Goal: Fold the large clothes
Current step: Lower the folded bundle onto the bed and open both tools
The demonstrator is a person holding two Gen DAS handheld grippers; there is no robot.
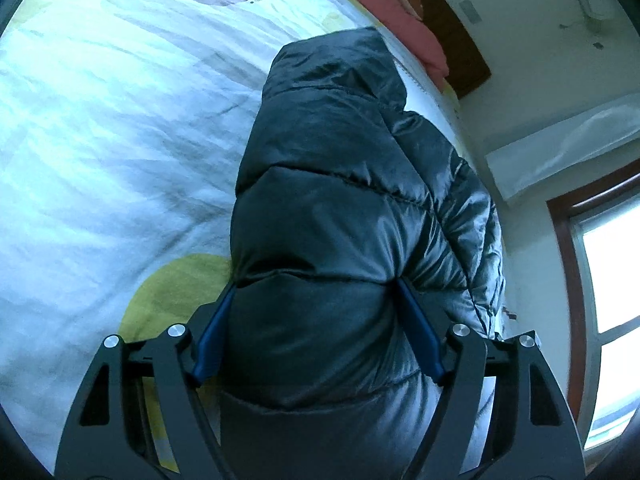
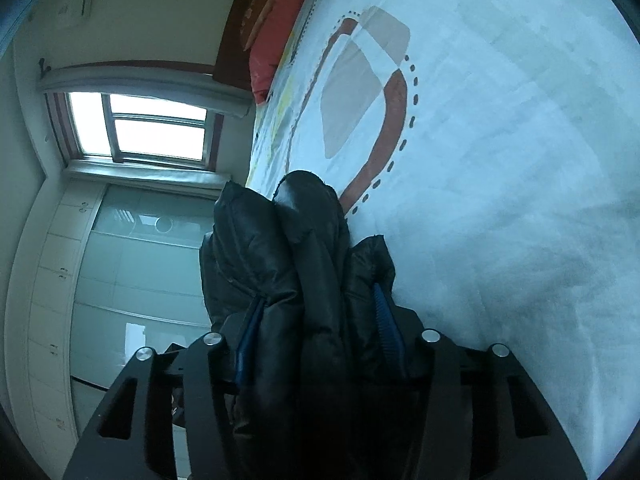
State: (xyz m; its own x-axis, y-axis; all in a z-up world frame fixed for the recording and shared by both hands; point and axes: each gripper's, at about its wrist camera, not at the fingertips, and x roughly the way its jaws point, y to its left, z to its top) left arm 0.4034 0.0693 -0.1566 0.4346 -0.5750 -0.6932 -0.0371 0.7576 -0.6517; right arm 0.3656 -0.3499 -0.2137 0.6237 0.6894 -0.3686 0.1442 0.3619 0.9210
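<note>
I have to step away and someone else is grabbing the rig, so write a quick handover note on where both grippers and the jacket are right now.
Left gripper: shut on the black puffer jacket, a thick quilted section bulging between its blue fingers.
Right gripper: shut on the same jacket, several bunched layers wedged between its fingers.
Jacket: held over the white patterned bed sheet, red pillow at the far end.
Done: jacket gathered and gripped by both grippers.
Left: it is bunched rather than flat, so lay it down and finish the folds; how many are made cannot be told.
</note>
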